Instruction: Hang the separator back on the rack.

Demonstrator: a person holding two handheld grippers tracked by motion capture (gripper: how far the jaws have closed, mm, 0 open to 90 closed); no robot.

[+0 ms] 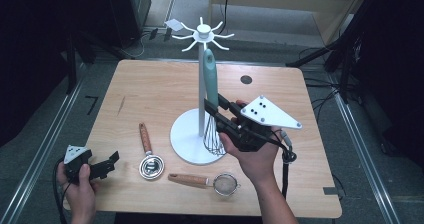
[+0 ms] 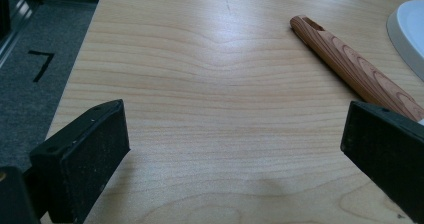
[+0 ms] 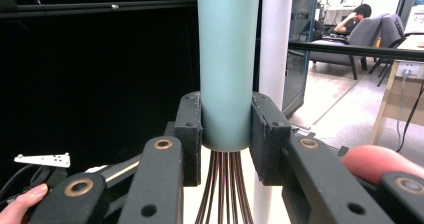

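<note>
A whisk with a teal handle (image 1: 210,76) and copper wires (image 1: 214,135) stands upright next to the pole of a white utensil stand (image 1: 201,91). My right gripper (image 1: 215,105) is shut on the lower end of that handle. In the right gripper view the teal handle (image 3: 226,69) is pinched between the two pads of the right gripper (image 3: 226,134), with the wires (image 3: 224,191) hanging below and the white pole (image 3: 275,44) just behind. My left gripper (image 1: 110,165) rests low at the table's near-left corner, open. In the left gripper view the left gripper (image 2: 235,134) has only bare wood between its jaws.
A small metal cup with a wooden handle (image 1: 148,156) lies left of the stand's round base (image 1: 186,143). A small sieve with a wooden handle (image 1: 220,183) lies near the front edge. The wooden handle (image 2: 352,66) and the base rim (image 2: 407,29) are ahead of the left gripper. Hooks (image 1: 203,32) crown the stand.
</note>
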